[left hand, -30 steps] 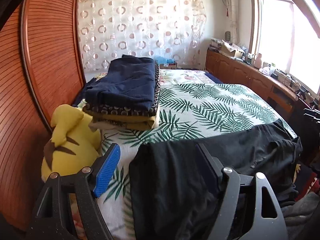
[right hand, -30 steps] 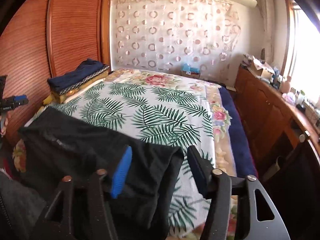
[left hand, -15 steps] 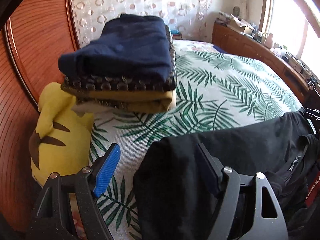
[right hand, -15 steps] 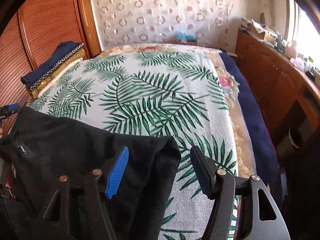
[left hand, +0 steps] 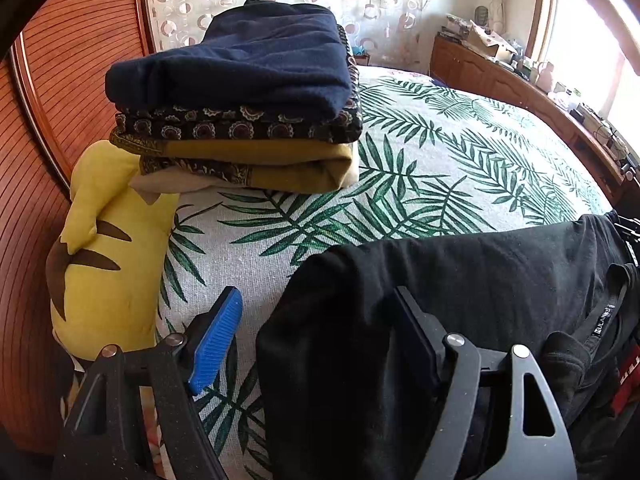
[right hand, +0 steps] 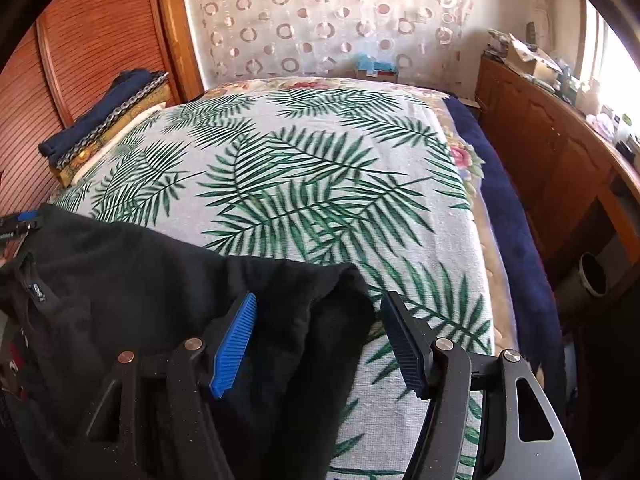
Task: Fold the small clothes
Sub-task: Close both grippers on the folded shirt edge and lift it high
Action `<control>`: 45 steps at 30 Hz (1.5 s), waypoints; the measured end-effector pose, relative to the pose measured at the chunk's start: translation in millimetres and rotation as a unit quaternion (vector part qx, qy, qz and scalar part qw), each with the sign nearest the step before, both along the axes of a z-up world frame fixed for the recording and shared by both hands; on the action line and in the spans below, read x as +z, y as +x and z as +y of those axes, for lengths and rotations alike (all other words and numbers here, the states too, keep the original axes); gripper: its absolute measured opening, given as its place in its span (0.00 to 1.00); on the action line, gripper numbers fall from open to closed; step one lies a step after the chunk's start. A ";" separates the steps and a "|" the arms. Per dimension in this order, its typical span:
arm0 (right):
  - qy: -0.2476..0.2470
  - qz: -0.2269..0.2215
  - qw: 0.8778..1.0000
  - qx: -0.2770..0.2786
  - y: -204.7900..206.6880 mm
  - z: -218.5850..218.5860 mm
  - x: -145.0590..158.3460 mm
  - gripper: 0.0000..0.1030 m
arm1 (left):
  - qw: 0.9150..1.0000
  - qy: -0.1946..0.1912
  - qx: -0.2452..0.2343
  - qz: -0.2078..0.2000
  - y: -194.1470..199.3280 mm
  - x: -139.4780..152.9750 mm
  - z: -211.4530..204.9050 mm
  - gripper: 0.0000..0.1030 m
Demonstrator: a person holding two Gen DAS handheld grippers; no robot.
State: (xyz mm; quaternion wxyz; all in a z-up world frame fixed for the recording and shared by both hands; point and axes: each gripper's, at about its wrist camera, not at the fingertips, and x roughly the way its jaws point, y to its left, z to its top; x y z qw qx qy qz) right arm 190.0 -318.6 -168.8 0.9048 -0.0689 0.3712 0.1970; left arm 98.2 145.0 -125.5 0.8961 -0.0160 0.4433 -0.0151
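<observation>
Lying on the bed (right hand: 320, 184), the black garment (left hand: 460, 280) draped over one finger of each wide claw, left claw (left hand: 316, 344) and right claw (right hand: 320, 344), neither squeezing it, probably to spread it flat. Folded clothes (left hand: 240, 92) sat beyond the left claw.

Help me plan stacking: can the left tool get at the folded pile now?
Probably yes: only bedspread lies between the left tool and the folded pile, though the black garment drapes one finger.
</observation>
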 end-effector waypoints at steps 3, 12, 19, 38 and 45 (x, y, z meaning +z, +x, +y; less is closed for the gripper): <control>-0.006 -0.006 1.000 0.016 -2.1 4.6 -0.5 0.40 | 1.000 -0.008 -0.024 -0.005 -2.2 2.6 -5.7 0.52; 0.027 -0.070 0.997 0.019 -46.3 -2.4 36.9 0.08 | 0.995 -0.045 -0.043 -0.080 -33.3 57.7 -22.7 0.10; 0.035 -0.145 0.988 0.028 -113.8 -22.7 109.8 0.07 | 0.973 -0.092 -0.075 -0.199 -74.8 159.6 -37.3 0.10; 0.048 -0.345 0.937 -0.004 -247.2 -75.9 248.8 0.07 | 0.926 -0.063 -0.094 -0.361 -128.1 300.9 -33.6 0.10; 0.053 -0.382 0.922 -0.012 -269.5 -80.8 270.6 0.07 | 0.913 -0.073 -0.095 -0.389 -127.3 324.9 -32.6 0.10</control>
